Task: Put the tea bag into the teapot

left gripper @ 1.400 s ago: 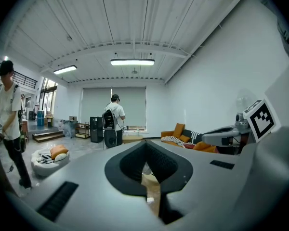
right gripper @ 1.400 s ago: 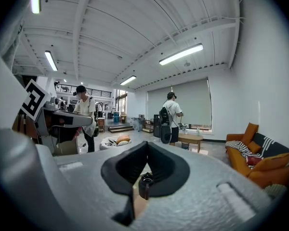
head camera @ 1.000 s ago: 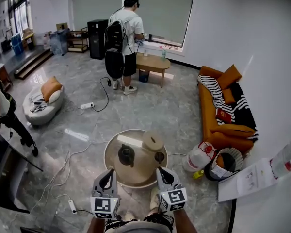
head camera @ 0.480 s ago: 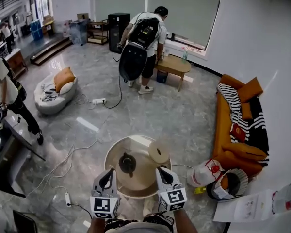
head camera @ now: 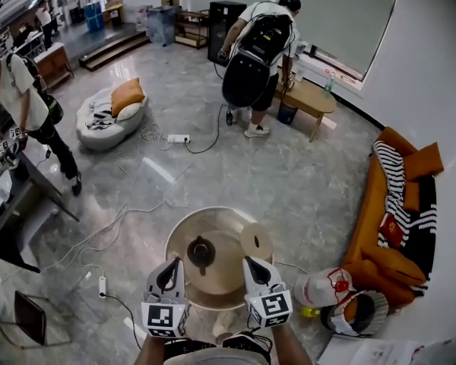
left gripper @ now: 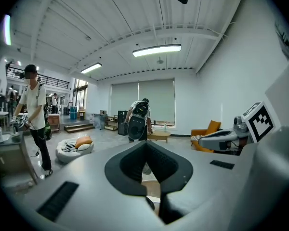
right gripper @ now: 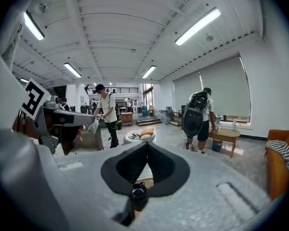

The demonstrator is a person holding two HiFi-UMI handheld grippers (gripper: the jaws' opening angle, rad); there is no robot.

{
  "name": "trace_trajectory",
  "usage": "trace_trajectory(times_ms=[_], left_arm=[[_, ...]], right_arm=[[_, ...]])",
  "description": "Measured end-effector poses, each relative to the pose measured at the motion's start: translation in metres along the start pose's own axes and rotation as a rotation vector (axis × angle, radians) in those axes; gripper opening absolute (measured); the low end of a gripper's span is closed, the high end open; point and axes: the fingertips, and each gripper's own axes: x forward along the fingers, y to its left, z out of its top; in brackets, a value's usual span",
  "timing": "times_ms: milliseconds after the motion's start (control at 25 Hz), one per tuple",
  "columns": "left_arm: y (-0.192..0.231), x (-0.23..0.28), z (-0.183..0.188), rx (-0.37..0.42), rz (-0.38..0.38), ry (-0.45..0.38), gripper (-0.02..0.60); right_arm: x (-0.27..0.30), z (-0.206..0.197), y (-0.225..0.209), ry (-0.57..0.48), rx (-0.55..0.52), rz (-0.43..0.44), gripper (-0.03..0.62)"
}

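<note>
On the round table [head camera: 229, 278] stands a dark teapot [head camera: 200, 252], left of the table's middle. It is squat and rounded with a narrower top. In the right gripper view the teapot [right gripper: 138, 193] shows a pale ring at its mouth, and what is inside cannot be told. Near it to the right, at the table's far edge, sits a pale round box [head camera: 256, 240] with a flat top; whether it is lidded or solid cannot be told. A tea bag is too small to make out in any view. On the floor beside the orange sofa [head camera: 368, 226] lie a white sack [head camera: 323, 287] with red print and a round basket [head camera: 359, 312] with something orange in it. Farther off, a pale floor seat [head camera: 99, 120] holds an orange cushion [head camera: 128, 94]. The left gripper [head camera: 172, 263] hangs at the near left rim of the table, its jaws closed tip to tip with nothing between them. The right gripper [head camera: 249, 261] hangs at the near right side, its jaws likewise together and empty. Both point toward the far side of the table. The teapot stands apart from them, ahead of the gap between the two.
</note>
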Motion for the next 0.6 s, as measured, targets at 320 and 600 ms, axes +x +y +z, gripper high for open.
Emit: trace_trajectory(times_ms=[320,600], left_arm=[[-0.010,0.026,-0.010,-0.013,0.069,0.009,0.014],[-0.012,0.043,-0.029,-0.019,0.089,0.042,0.014]], right_arm=[[0.024,-0.015,-0.015,0.013,0.004,0.099,-0.002],[0.047,-0.034,-0.017,0.031,0.024,0.149,-0.002]])
